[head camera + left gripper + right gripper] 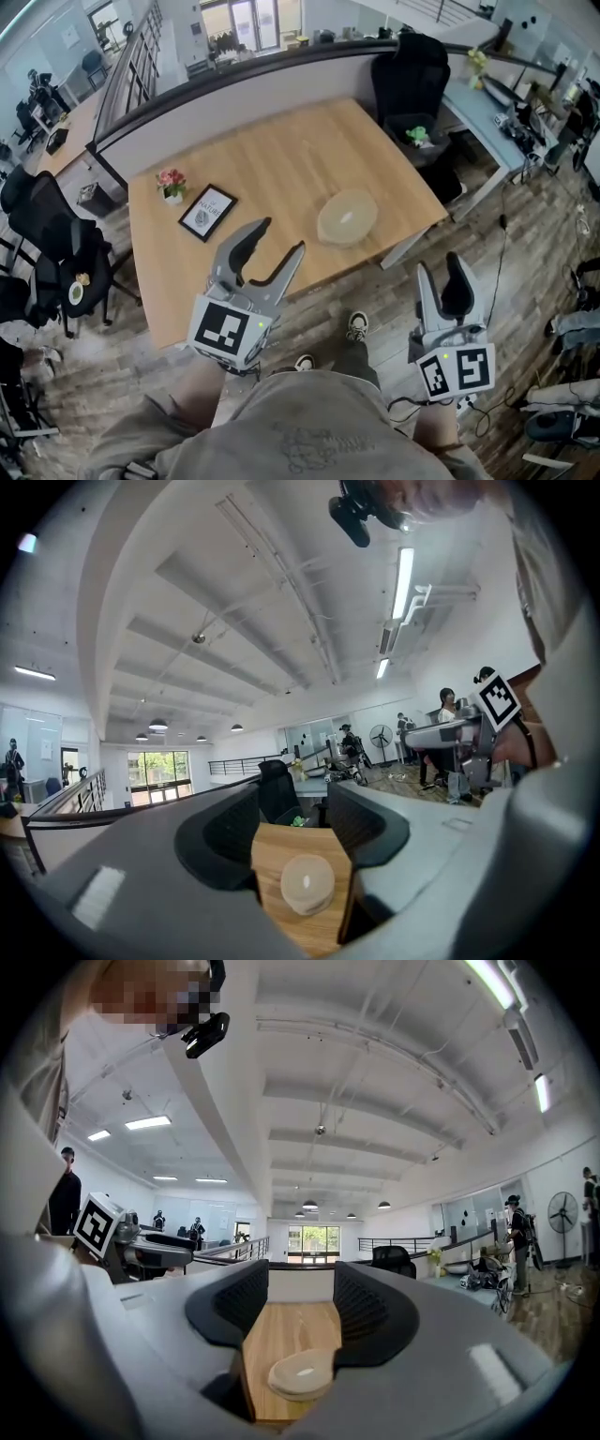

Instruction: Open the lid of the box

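Left gripper [283, 234], jaws apart, faces box [347, 217]; print [207, 212] unreadable.

From my seat only one piece of print can be made out: a short dark word under a round emblem on the framed picture [208, 213] on the table [281, 159]. I read it as "NATURE", though the letters are small and I can't be sure. The left gripper [283, 234] and the right gripper [439, 264] each carry black-and-white square markers, which are coded patterns, not letters or numbers. Nothing else is legible.
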